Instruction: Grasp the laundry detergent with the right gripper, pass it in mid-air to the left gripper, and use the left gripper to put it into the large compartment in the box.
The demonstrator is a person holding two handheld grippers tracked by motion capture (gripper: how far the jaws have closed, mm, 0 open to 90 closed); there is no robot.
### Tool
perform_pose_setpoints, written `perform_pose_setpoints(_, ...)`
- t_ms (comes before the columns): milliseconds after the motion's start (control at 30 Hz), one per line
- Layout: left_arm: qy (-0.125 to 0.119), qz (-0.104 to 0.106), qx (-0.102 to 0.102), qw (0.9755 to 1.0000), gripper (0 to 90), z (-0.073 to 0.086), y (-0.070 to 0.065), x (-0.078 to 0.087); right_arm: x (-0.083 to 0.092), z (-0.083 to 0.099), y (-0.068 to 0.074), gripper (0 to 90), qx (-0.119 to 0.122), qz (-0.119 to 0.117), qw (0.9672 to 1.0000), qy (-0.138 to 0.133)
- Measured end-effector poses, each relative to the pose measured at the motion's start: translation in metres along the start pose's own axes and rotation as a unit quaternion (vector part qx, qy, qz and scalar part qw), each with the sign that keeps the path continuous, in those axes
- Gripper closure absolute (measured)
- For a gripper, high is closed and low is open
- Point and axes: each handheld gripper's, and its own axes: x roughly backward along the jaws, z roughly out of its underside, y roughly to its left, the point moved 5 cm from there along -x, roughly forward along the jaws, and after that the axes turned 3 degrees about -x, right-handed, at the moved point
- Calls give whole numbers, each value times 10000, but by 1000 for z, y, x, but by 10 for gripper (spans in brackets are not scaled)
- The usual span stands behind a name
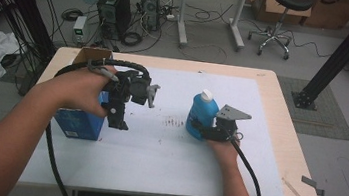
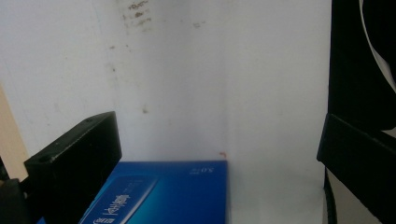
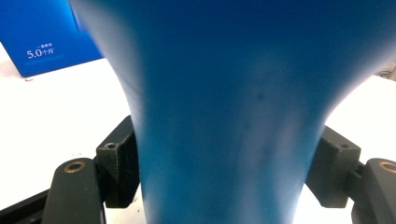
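The blue bottle (image 3: 224,116) stood upright on the white table sheet (image 1: 166,152), its white cap (image 1: 206,95) on top, and its narrow waist sat right between my right gripper's (image 1: 207,130) two black jaws. Both jaws pressed against its sides, so I had it clenched low down, near its base. My right hand (image 1: 221,149) lay just behind the bottle, on the sheet.

Off to the far side of that grip stood the blue box (image 1: 79,121), well apart from the bottle. My left gripper (image 1: 118,117) hung over the box's near corner, jaws spread wide and empty, with the box top (image 2: 173,191) showing below and between them, untouched. My left hand (image 1: 80,91) held that gripper above the box.
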Motion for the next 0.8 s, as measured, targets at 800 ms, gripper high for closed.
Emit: perform_pose_setpoints(800,11,1,-27,10000,3,-2,-1,-3,0,1,4,452,34,37,10000,-67)
